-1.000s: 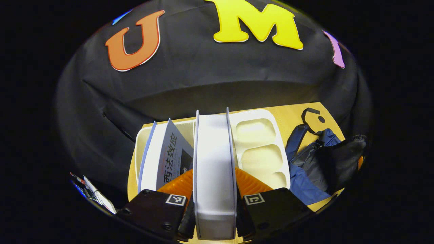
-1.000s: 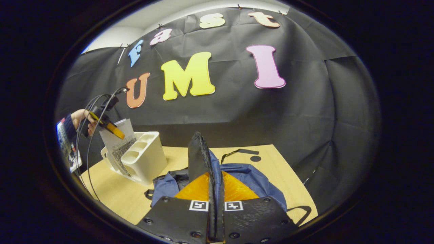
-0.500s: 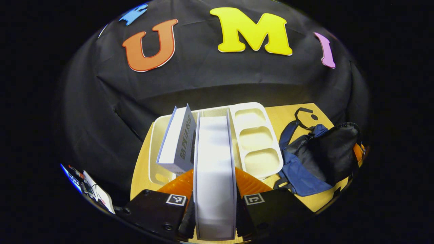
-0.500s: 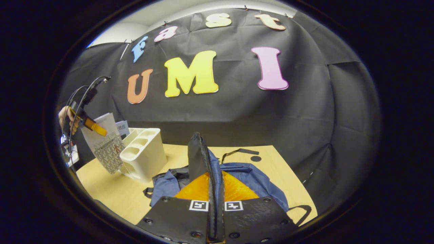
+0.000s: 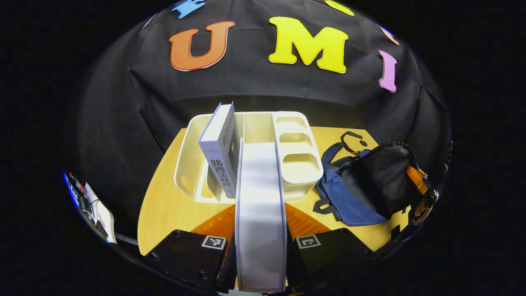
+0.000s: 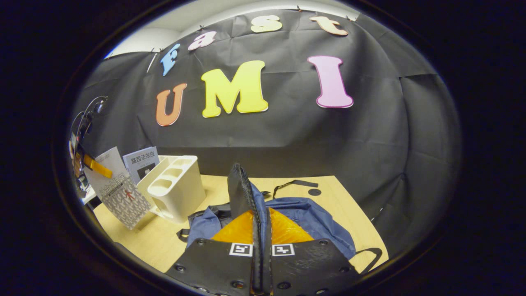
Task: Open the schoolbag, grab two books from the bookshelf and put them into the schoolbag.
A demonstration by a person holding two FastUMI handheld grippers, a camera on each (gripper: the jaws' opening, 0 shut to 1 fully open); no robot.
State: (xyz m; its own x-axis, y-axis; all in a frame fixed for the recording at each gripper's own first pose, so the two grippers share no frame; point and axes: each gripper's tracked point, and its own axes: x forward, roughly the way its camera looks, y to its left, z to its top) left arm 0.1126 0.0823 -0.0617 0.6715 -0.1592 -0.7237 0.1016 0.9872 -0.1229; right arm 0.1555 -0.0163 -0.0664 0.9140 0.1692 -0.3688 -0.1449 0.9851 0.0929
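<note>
Your left gripper is clamped on a thin white book, just ahead of it the smooth cream plastic bookshelf. Your right gripper pinches the blue fabric schoolbag's black zippered flap.

A black cloth wall hangs behind everything, creased and pinned along its top edge, with a strip of pale ceiling showing above it. The cloth folds round the right side too. In front stands a light wooden bench, its top lit warm yellow and catching soft shadows, while the space past its edges falls dark
</note>
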